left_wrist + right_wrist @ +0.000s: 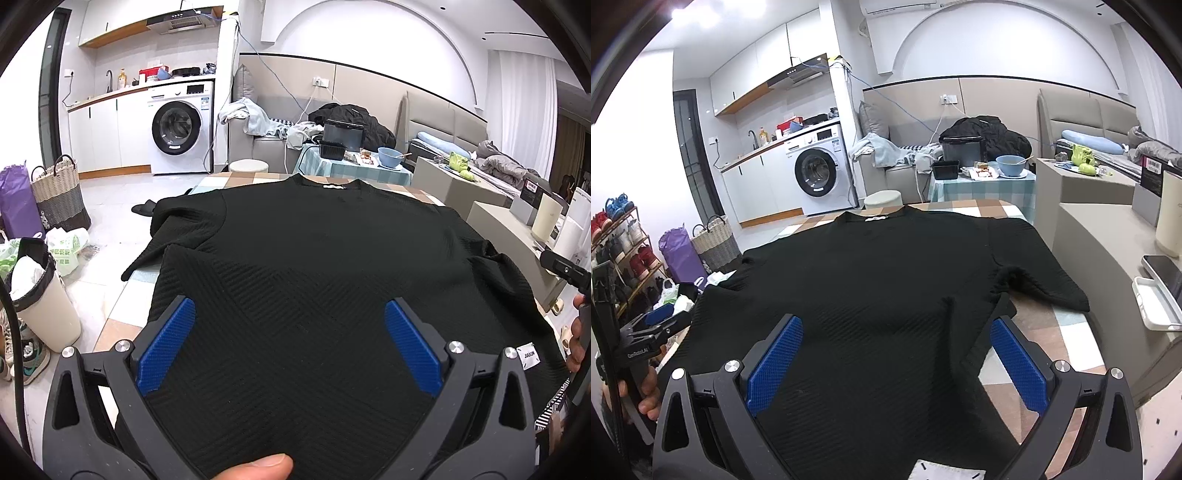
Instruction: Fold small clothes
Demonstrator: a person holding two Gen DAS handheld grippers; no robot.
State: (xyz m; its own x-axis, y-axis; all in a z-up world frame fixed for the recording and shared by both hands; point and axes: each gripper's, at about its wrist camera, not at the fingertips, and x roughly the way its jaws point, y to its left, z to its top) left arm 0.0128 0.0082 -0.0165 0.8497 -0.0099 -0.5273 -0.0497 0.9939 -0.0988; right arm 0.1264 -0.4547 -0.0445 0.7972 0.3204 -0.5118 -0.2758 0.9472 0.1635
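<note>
Black ribbed T-shirt [314,258] lies spread flat on the checked tablecloth [993,210] of the table, collar at the far end with its small white neck label [875,218] showing, hem at the near end toward the person. Both short sleeves are laid out to the sides; the one on the person's right [1045,284] rests on the table with a few creases near the armpit, while the one on the left [173,218] reaches the table's edge.

Over the near part of the shirt hangs the left gripper [290,343], its two blue-padded fingers [166,347] spread wide apart with nothing between them but the fabric below. A thumb [258,466] shows at the bottom of that view, against the near edge of the cloth. A white tag [530,356] sits on the hem just beside the left gripper's right-hand finger.

To its right, the right gripper [897,362] is likewise held above the shirt's lower right side, its blue pads [1019,369] well apart and gripping nothing; the right pad sits near the shirt's side edge, over the tablecloth. Whether either gripper touches the fabric I cannot tell.

Beyond the table stands a washing machine [181,129] under a counter, a sofa [258,140] heaped with clothes, and a small side table bearing a blue bowl [1012,164]. A woven basket [59,192] and a white bin [48,295] stand on the floor to the left.
</note>
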